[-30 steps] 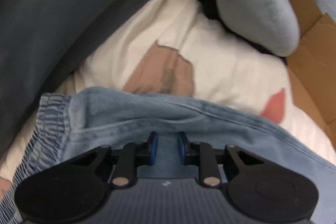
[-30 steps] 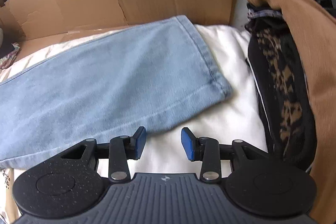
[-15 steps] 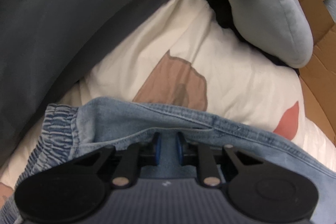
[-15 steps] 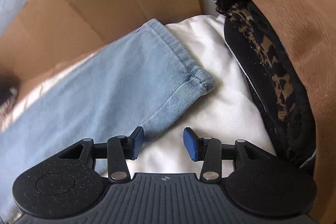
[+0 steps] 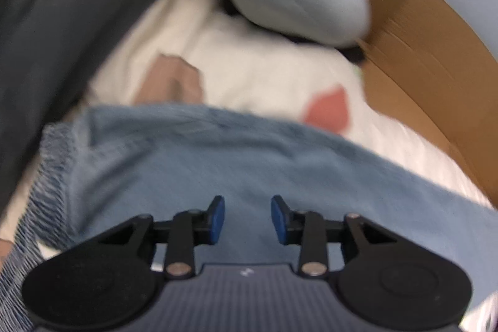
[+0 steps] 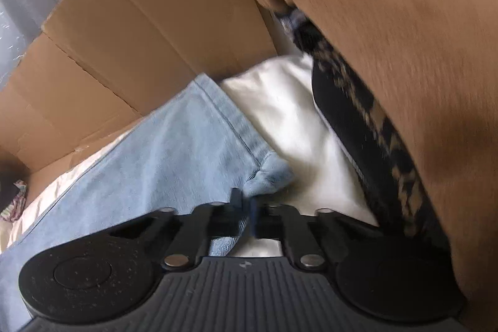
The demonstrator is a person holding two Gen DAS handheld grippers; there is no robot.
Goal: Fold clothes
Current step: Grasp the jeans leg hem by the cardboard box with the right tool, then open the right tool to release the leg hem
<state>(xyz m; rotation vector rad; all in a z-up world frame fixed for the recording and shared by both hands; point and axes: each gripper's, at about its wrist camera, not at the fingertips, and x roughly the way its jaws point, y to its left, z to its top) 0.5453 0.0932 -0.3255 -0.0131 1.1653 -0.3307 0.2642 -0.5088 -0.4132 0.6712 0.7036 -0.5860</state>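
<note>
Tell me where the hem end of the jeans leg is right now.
In the right wrist view the jeans hem lies just ahead of the shut right gripper, on the white sheet, with cardboard behind and a brown garment to its right.

Soft, even indoor light falls on both views, without glare. The left wrist view is heavily smeared by motion: the jeans (image 5: 249, 164) and cardboard (image 5: 420, 52) lose their edges (the fisheye bends the corners). In the right wrist view the brown garment (image 6: 404, 52) looks blurred, perhaps from movement.

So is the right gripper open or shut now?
Shut: the right gripper has its blue pads together, pinching the hem corner of the jeans.
</note>
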